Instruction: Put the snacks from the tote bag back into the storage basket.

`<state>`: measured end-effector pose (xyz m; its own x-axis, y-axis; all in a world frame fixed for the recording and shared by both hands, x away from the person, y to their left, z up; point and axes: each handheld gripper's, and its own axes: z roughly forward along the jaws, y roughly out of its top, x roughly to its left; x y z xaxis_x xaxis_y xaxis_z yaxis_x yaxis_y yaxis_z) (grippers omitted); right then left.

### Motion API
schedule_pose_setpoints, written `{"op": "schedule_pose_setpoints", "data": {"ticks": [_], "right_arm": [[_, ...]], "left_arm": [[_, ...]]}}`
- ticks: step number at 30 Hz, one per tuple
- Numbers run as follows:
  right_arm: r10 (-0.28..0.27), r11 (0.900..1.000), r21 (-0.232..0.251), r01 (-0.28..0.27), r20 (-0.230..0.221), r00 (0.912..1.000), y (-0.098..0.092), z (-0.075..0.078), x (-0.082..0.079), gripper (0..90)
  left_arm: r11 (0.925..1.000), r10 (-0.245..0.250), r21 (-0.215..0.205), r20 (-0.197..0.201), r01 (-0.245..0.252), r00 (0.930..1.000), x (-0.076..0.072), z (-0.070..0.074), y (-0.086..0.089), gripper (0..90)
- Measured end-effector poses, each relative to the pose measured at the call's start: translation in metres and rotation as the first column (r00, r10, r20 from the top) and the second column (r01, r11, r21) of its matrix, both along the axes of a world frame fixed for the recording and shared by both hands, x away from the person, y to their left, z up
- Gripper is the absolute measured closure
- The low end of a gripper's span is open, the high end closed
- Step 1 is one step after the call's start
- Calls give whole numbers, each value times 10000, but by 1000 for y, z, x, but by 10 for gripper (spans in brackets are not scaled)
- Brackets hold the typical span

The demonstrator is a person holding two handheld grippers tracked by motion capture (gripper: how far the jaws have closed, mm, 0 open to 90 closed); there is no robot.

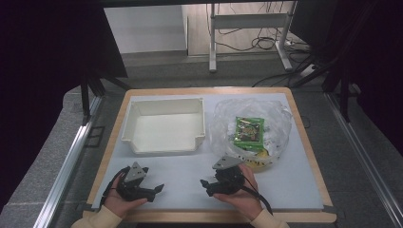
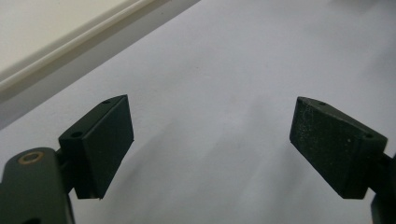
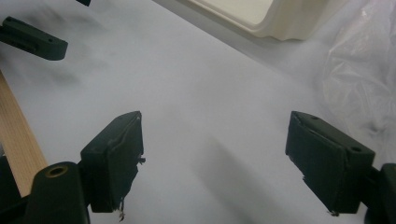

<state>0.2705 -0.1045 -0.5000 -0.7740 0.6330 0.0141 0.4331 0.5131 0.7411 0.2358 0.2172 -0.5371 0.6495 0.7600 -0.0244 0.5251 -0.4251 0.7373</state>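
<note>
In the high view, a wood-edged tabletop (image 1: 304,142) with a pale grey-white surface carries a cream rectangular plastic bin (image 1: 165,125) at the back left. Just beside it to the right lies a crumpled clear plastic bag (image 1: 249,130) holding a green printed snack packet (image 1: 249,130) and something yellow beneath. At the near edge, the person's left hand (image 1: 121,202) holds the left tool (image 1: 159,188), its jaws spread and pointing right. The right hand (image 1: 242,194) holds the right tool (image 1: 205,185) pointing left, just in front of the bag.

In the left gripper view, the left tool (image 2: 210,140) has its black jaws wide apart over bare tabletop, the bin's rim (image 2: 70,42) at upper left.

In the right gripper view, the right tool (image 3: 215,154) is spread with nothing between its worn pads. The bin's corner (image 3: 280,23) sits at top, the bag (image 3: 364,70) at right, a jaw of the other tool at upper left, and the wooden edge at lower left.
</note>
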Motion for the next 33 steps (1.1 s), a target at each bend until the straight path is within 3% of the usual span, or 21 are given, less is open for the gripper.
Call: {"op": "schedule_pose_setpoints", "data": {"ticks": [6,7,9,22,25,33], "right_arm": [[123,9999,84,-121,-211,9997,0,0,0,195],[297,9990,348,-278,-562,9980,0,2,0,194],[330,9990,324,-318,-369,9988,1,4,-1,194],[115,9990,430,-105,-232,9997,-5,12,9,228],[0,9973,737,34,-455,9990,-7,16,10,230],[-162,9958,899,180,-208,9997,-14,28,19,237]], "left_arm": [[10000,-5,32,-1,5,10000,0,0,0,135],[10000,5,44,9,-5,10000,-1,-1,0,135],[10000,6,48,4,-6,10000,-1,-1,1,135],[10000,7,-37,184,-7,9998,-1,-1,1,140],[10000,32,-74,240,-30,9997,-2,0,1,141],[9999,48,-98,300,-45,9995,-1,0,0,142]]}}
